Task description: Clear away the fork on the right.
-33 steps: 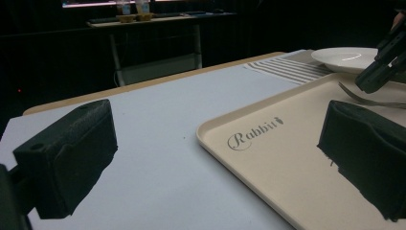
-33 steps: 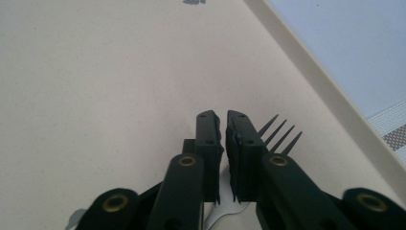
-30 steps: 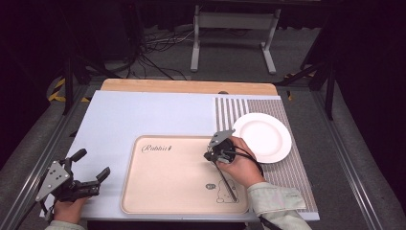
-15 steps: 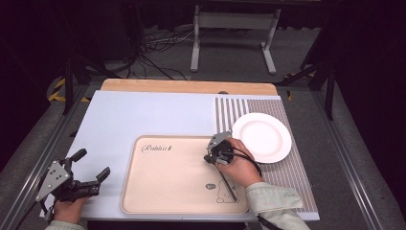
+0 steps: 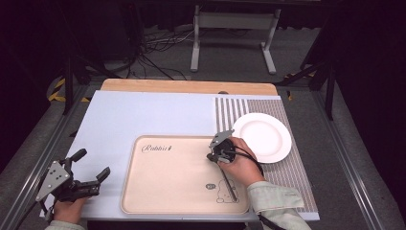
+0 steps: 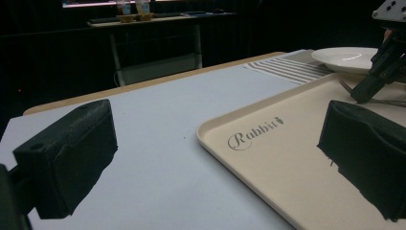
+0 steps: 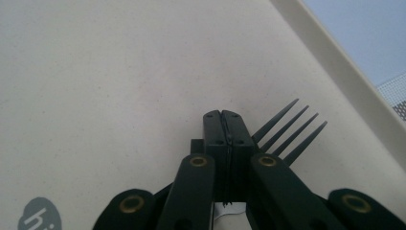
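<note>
At the high view's lower left the left gripper (image 5: 91,165) hovers with jaws spread wide; lower centre-right, on the beige tray (image 5: 158,191), the right gripper (image 5: 214,157) has jaws pressed together beside a black fork (image 7: 287,129); its slender four-tined head points toward the upper right of the right gripper view; beyond sits a white plate (image 5: 262,137).

High view: fixed above near edge of desk (image 5: 143,115), looks forward and down. Left gripper view: low over desk, faces across tray (image 6: 297,158) toward plate (image 6: 344,58). Right gripper view: very close, looks down on tray (image 7: 95,96). All share tray.
</note>
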Tool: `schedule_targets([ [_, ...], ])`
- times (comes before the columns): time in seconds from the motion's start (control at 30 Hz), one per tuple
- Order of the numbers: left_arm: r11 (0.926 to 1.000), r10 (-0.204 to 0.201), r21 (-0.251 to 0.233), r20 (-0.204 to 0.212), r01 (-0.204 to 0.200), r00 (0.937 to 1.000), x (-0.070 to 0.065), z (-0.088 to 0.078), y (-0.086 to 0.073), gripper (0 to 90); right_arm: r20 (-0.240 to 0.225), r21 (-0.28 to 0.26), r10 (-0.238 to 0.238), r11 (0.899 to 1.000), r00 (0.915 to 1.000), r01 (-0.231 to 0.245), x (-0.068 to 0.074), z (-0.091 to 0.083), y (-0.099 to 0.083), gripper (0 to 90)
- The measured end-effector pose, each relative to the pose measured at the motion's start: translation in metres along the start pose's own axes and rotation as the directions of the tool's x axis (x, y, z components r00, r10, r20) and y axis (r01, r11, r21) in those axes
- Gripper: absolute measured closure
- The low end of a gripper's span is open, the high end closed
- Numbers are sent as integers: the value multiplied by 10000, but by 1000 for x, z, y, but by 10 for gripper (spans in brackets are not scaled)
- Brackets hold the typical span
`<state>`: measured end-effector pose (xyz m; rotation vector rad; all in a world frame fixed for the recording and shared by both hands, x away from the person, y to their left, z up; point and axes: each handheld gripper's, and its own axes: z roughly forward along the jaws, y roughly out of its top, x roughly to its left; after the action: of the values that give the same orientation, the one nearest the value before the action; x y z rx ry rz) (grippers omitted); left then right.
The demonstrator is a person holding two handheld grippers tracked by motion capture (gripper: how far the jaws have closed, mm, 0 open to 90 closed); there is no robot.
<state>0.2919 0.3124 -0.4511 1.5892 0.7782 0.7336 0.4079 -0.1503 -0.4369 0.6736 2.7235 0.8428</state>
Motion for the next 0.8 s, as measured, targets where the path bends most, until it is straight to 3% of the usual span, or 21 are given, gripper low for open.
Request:
schedule_targets([
  [0.8,10000,-18,48,1,18,10000,0,1,0,3,490,64,703,9975,9963,-707,-15,-10,-14,900],
])
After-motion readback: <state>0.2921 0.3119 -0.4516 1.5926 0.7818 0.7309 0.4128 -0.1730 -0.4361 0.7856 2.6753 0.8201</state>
